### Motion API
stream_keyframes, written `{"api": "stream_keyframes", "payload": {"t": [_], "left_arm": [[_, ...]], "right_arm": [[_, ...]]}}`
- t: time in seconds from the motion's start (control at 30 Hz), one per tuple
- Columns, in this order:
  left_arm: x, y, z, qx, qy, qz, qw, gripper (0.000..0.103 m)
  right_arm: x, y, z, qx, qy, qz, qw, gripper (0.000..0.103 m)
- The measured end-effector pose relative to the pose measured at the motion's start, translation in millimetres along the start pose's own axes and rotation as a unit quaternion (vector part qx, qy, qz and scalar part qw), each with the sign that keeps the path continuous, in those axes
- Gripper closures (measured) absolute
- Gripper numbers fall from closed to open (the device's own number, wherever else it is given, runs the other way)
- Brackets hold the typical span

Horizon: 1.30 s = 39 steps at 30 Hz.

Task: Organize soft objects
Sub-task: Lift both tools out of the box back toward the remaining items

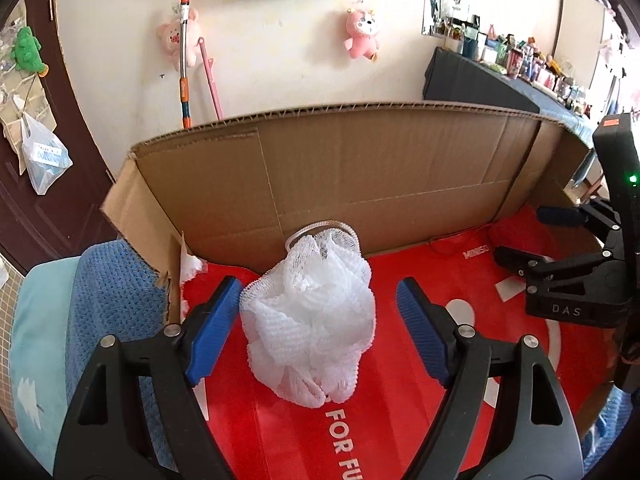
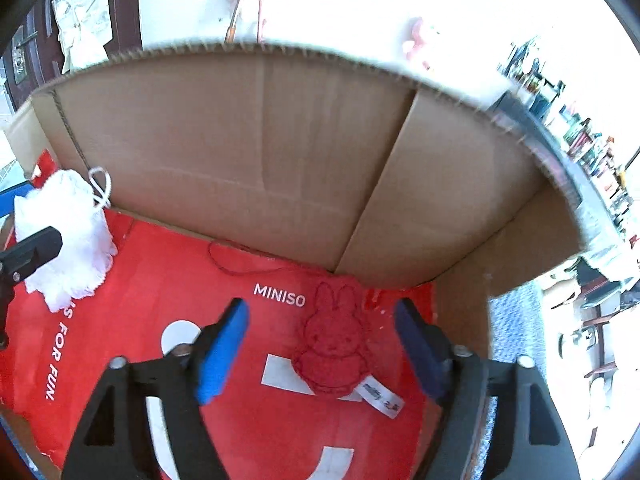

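Left wrist view: left gripper [image 1: 318, 320] spread wide, blue pads [image 1: 214, 328] clear of the white mesh bath pouf [image 1: 316, 324] lying between them. Left pad just beside the pouf's left edge, whether touching cannot be told; right pad plainly apart from it. Pouf resting on the red bag [image 1: 400, 400] that lines the floor of the cardboard box [image 1: 360, 168], just in front of the box's back wall, its white cord loop up against that wall. Toward the box's right corner, right gripper [image 1: 524, 236] hanging with jaws parted over a small red soft thing, only partly seen there. Outside the box's left wall, a blue knitted cloth [image 1: 112, 300]. Behind the box's back wall, two pink plush toys [image 1: 362, 34] hung on a pale wall, plus an orange-tipped pole [image 1: 185, 60] leaning there.

Right wrist view: right gripper [image 2: 322, 348] also spread wide, nothing pinched. Between and beyond its fingers, flat red rabbit-shaped soft toy [image 2: 330, 344] lying on the red bag, near the box's right back corner, untouched by either pad. White tag [image 2: 380, 398] sticking out at the toy's lower right. "MINISO" lettering just left of the rabbit's ears. A thin red cord [image 2: 224, 260] curled on the bag close to the box's back wall. Far toward the box's left wall, the white pouf again, with one black finger of the left gripper in front of it. View somewhat blurred.
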<state>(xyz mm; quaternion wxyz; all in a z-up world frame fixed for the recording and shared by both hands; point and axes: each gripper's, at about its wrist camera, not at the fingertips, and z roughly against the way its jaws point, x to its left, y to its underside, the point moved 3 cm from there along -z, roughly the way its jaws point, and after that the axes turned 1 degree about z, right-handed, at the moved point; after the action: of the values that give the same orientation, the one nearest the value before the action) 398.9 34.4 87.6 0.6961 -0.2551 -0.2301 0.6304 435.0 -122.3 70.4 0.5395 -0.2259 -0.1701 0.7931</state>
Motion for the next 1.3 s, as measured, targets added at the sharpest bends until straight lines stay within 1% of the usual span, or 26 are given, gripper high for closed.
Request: {"api": "stream_keyframes", "payload": {"t": [0.17, 0.23, 0.37, 0.47, 0.53, 0.63, 0.67, 0.73, 0.8, 0.9, 1.03, 1.1, 1.2, 1.3], "left_arm": [[-1, 1, 21, -0.02, 0.003, 0.004, 0.9998, 0.023], [0, 1, 31, -0.031, 0.007, 0.009, 0.9995, 0.016], [-1, 2, 57, -0.057, 0.012, 0.015, 0.9982, 0.014], [-4, 6, 78, -0.078, 0.016, 0.012, 0.9968, 0.013], [-5, 9, 93, -0.094, 0.019, 0.011, 0.9953, 0.009], [-9, 16, 116, -0.118, 0.025, 0.014, 0.9926, 0.008], [-10, 20, 126, -0.131, 0.028, 0.015, 0.9909, 0.008], [-13, 26, 139, -0.143, 0.031, 0.013, 0.9892, 0.007], [-15, 34, 155, -0.158, 0.032, 0.013, 0.9868, 0.007], [-18, 48, 173, -0.177, 0.037, 0.016, 0.9835, 0.006], [-27, 70, 201, -0.203, 0.049, 0.017, 0.9778, 0.005], [-31, 82, 215, -0.222, 0.048, 0.016, 0.9738, 0.004], [-41, 106, 239, -0.257, 0.041, 0.005, 0.9656, 0.0], [-46, 130, 257, -0.284, 0.04, 0.0, 0.9581, 0.0]], "right_arm": [[-1, 5, 33, -0.025, -0.009, -0.011, 1.0, 0.023], [-4, 12, 43, -0.04, -0.006, -0.012, 0.999, 0.021], [-5, 17, 69, -0.067, -0.001, -0.014, 0.998, 0.02], [-16, 22, 89, -0.091, -0.006, -0.02, 0.996, 0.017], [-16, 29, 108, -0.113, -0.008, -0.025, 0.993, 0.011], [-22, 38, 132, -0.143, -0.013, -0.029, 0.989, 0.009], [-23, 39, 139, -0.152, -0.014, -0.031, 0.988, 0.008], [-23, 48, 156, -0.172, -0.013, -0.034, 0.984, 0.004], [-22, 57, 170, -0.189, -0.01, -0.033, 0.981, 0.003], [-15, 76, 194, -0.217, -0.01, -0.026, 0.976, 0.0], [1, 108, 230, -0.263, 0.009, -0.011, 0.965, 0.0], [5, 124, 244, -0.28, 0.002, -0.015, 0.96, 0.0], [8, 147, 261, -0.302, -0.003, -0.023, 0.953, 0.0], [11, 174, 273, -0.323, -0.01, -0.037, 0.946, 0.0]]}}
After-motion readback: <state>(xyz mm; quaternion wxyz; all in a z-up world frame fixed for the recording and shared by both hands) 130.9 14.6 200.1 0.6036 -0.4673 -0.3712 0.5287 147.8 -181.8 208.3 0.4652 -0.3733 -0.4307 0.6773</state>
